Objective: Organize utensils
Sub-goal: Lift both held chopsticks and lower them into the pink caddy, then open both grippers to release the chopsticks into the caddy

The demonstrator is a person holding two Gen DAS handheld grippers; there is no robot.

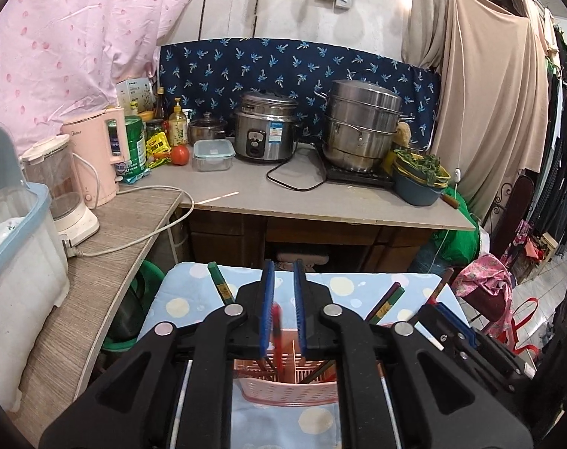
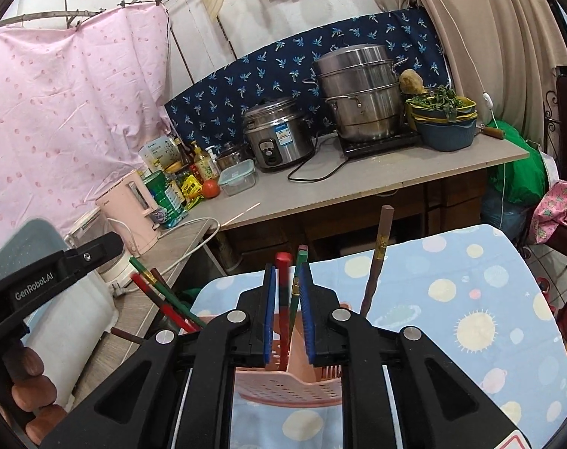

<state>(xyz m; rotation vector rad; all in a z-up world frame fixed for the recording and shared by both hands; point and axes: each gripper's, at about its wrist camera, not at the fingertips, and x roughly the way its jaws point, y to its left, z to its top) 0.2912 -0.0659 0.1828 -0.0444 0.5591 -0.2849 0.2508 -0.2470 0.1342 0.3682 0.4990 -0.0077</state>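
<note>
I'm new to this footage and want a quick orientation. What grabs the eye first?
The pink utensil basket sits on the dotted blue cloth, chopsticks sticking up from it. The right gripper has a red chopstick and a green chopstick between its blue pads. Behind, a stacked steel steamer and rice cooker stand on the counter.
</note>
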